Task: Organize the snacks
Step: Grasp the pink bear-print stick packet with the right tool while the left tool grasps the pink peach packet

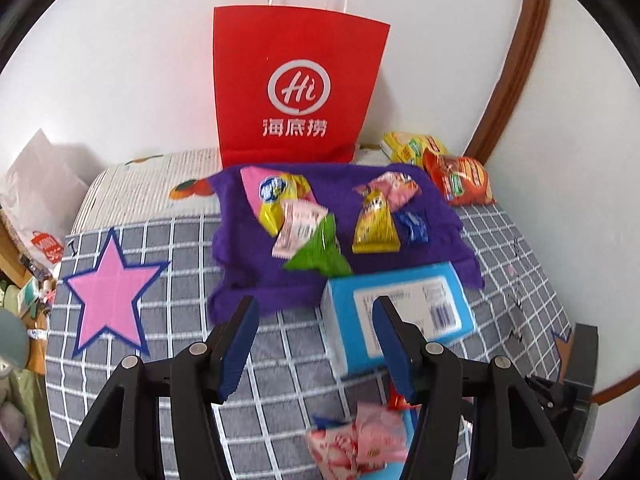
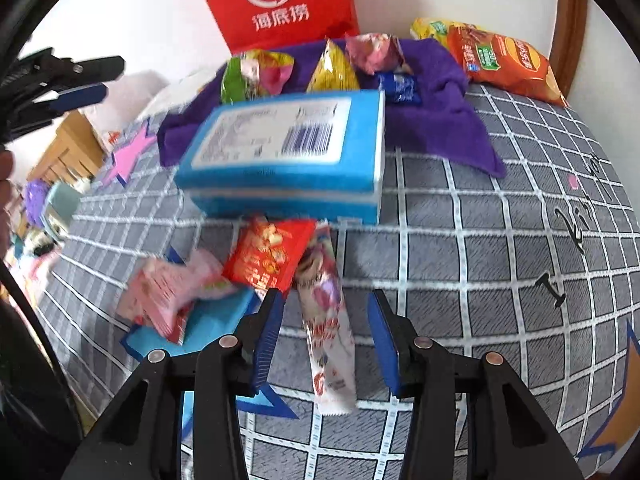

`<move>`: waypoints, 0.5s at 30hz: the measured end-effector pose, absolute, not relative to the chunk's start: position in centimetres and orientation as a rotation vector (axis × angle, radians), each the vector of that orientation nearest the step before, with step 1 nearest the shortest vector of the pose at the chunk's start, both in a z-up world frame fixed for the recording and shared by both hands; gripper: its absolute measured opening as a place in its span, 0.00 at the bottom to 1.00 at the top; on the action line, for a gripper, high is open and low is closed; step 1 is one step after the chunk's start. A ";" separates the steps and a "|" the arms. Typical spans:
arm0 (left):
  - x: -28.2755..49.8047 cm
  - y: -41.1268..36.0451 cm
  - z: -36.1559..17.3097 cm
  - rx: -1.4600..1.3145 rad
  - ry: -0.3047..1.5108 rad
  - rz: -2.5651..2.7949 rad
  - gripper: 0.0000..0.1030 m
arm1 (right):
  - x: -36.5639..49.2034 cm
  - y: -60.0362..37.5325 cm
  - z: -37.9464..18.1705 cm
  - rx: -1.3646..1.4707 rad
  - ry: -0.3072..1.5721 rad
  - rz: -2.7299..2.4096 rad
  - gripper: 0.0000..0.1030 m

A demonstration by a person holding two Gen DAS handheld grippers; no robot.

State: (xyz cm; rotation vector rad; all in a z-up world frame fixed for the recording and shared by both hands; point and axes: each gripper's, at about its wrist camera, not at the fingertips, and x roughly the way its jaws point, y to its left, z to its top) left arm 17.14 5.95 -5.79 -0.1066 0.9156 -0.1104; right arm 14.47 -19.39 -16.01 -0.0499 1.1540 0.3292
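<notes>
Hovering low, the right tool [image 2: 326,338] gapes astride a white snack stick [image 2: 329,336]; the left tool [image 1: 316,340] gapes too.

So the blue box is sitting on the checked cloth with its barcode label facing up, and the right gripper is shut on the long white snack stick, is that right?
Not quite. The right gripper is open: in the right wrist view its fingers stand apart on either side of the long white snack stick, not touching it. The rest holds: the blue box sits on the checked cloth, barcode label up.
</notes>
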 end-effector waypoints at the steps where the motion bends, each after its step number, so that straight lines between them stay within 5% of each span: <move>1: 16.7 5.8 -6.0 -0.103 0.918 -0.112 0.55 | 14.3 -19.2 -16.5 -0.066 1.165 0.314 0.40; 9: 13.7 4.4 -8.8 -0.086 0.973 -0.137 0.55 | 14.5 -18.1 -18.4 -0.099 1.137 0.268 0.23; 15: 12.2 2.4 -10.6 -0.052 1.001 -0.184 0.55 | 13.6 -18.4 -16.7 -0.125 1.058 0.228 0.22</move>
